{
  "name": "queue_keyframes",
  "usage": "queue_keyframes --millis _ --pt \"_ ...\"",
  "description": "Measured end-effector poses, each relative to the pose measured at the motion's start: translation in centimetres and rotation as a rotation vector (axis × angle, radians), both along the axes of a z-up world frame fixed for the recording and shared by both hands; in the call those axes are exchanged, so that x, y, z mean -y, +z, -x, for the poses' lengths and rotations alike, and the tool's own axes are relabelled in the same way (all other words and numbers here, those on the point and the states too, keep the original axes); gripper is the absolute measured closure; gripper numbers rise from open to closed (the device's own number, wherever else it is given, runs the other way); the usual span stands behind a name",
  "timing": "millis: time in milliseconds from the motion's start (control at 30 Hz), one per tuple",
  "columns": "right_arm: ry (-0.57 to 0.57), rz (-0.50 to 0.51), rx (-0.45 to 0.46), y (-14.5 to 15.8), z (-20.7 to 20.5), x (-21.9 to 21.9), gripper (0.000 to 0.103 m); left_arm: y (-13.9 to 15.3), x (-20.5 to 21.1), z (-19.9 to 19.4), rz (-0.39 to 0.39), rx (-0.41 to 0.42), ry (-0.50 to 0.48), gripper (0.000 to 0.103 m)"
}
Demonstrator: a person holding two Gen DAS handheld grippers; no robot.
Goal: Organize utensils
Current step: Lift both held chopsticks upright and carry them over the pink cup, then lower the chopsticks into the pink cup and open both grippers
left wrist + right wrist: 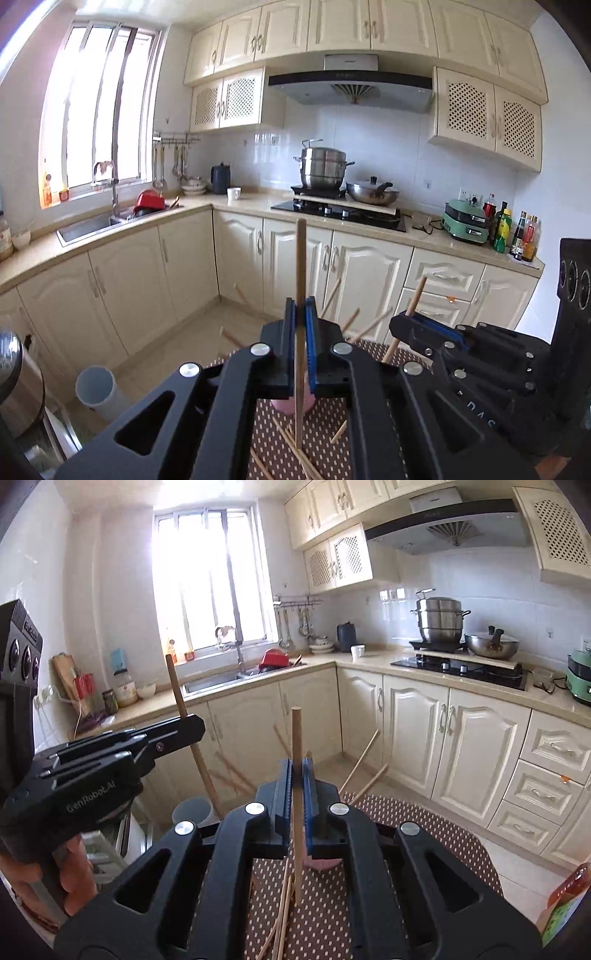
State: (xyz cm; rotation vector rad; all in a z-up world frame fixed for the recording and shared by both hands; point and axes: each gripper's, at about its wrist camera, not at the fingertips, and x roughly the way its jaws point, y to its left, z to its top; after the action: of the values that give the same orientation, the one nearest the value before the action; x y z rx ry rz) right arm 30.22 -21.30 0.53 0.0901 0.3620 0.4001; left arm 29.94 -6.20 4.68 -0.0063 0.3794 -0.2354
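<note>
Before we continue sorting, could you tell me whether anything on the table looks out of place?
Yes: loose chopsticks lie scattered and crossed on the dotted tablecloth, pointing different ways. Each gripper, left and right, holds one chopstick upright.

Both grippers [301,317] [301,775] clamped, level, side by side

Steamer pot [323,167], wok [373,192], kettle [346,636]

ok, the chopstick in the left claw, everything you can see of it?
The chopstick is a plain, light wooden stick, pinched upright between the left claw's blue pads. Its blunt top stands clear above the fingers; its lower end runs down past a pink object toward the dotted brown mat, where other chopsticks lie loose.
</note>
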Motion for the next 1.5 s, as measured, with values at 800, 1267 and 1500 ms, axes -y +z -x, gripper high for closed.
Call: queue_keyframes --millis 800,1267,1500 --pt "-0.067 -0.05 0.117 2.9 -6.3 0.8 0.097 0.2 0.6 -7.7 0.087 0.095 0.056 0.097" --pt "-0.049 -0.044 0.067 1.2 -7.2 0.2 0.097 -3.0 1.4 -8.6 0.006 0.025 0.048 0.097" --pt "-0.04 -0.03 0.037 0.2 -7.1 -0.2 0.097 -3.6 1.0 -8.3 0.0 0.004 0.042 0.087"
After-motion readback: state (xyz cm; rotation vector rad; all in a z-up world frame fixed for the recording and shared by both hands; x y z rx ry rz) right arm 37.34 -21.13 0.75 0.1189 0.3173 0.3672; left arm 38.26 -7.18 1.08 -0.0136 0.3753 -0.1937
